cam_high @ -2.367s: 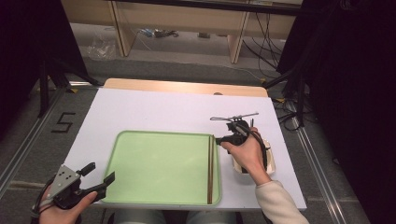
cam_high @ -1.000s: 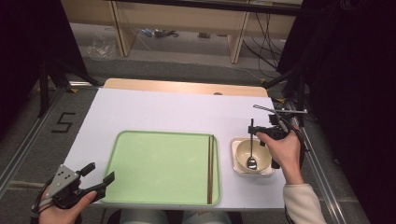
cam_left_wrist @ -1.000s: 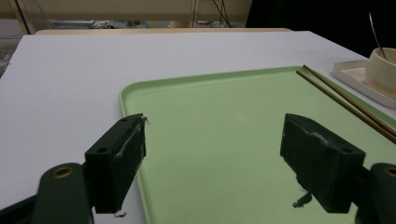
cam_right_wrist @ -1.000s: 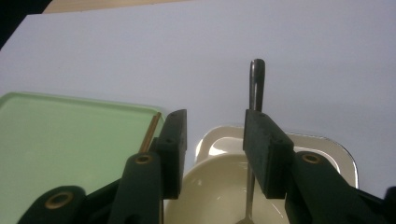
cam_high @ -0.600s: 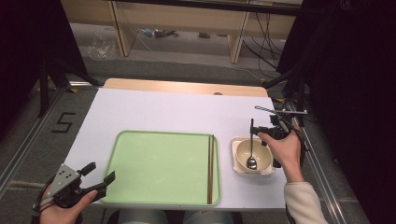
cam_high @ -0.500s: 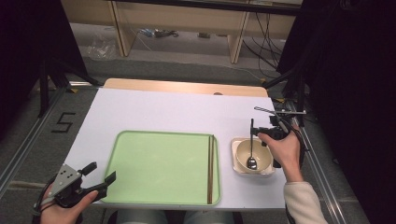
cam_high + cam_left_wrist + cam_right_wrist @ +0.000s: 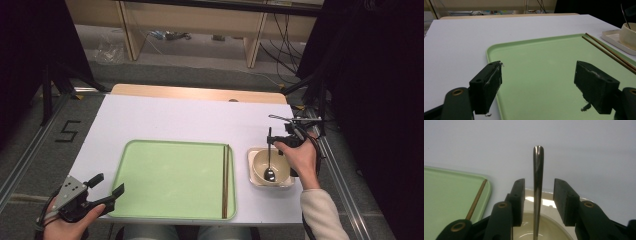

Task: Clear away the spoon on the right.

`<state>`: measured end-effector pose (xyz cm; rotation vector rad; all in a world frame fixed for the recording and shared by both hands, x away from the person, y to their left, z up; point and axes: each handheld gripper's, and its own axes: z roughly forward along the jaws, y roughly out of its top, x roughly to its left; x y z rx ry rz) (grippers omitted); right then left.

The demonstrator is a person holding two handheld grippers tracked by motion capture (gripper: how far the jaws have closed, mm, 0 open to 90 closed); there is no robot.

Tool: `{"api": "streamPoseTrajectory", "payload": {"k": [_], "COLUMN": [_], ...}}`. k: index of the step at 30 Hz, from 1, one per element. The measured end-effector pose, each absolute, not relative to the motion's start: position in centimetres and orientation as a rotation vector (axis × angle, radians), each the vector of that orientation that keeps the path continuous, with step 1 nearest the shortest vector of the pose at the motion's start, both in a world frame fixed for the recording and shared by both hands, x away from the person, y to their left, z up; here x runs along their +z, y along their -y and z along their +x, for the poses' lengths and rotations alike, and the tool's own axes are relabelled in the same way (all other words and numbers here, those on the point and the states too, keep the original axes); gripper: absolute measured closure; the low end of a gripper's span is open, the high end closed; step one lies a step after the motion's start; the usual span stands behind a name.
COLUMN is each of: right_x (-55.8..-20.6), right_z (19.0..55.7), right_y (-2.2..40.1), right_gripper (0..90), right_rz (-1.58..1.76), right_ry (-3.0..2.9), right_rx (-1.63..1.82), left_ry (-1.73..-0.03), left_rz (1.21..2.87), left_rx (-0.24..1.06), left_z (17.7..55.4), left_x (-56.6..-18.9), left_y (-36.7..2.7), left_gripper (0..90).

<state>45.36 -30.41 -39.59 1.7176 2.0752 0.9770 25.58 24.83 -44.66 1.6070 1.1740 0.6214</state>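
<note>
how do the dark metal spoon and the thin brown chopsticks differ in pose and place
The dark metal spoon stands nearly upright in the cream bowl; the thin brown chopsticks lie flat on the green tray. The spoon's handle rises between the right gripper's open jaws; the chopsticks lie untouched. Both are slender.

A green tray (image 7: 170, 177) lies flat on the white table (image 7: 175, 117), toward the near edge. A pair of brown chopsticks (image 7: 225, 180) rests along the tray's right rim, side by side. Beyond the table's far edge stands a wooden shelf unit (image 7: 190, 20), with cables (image 7: 280, 40) trailing on the grey floor (image 7: 30, 145).
</note>
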Motion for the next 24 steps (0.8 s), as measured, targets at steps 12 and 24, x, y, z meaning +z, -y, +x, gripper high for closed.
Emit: {"api": "streamPoseTrajectory", "payload": {"k": [12, 24], "right_x": [-40.2, -40.7], "right_z": [45.7, 46.0], "right_y": [30.3, 30.0], "right_gripper": [68.0, 75.9], "right_rz": [1.776, 1.792], "right_ry": [-2.096, -2.122], "right_rx": [0.891, 0.897], "left_ry": [-1.172, -1.174], "left_rz": [1.608, 1.607], "left_rx": [0.622, 0.623], "left_z": [25.6, 25.6], "left_x": [-44.7, -44.7], "left_y": [-24.8, -24.8], "left_gripper": [21.9, 21.9]}}
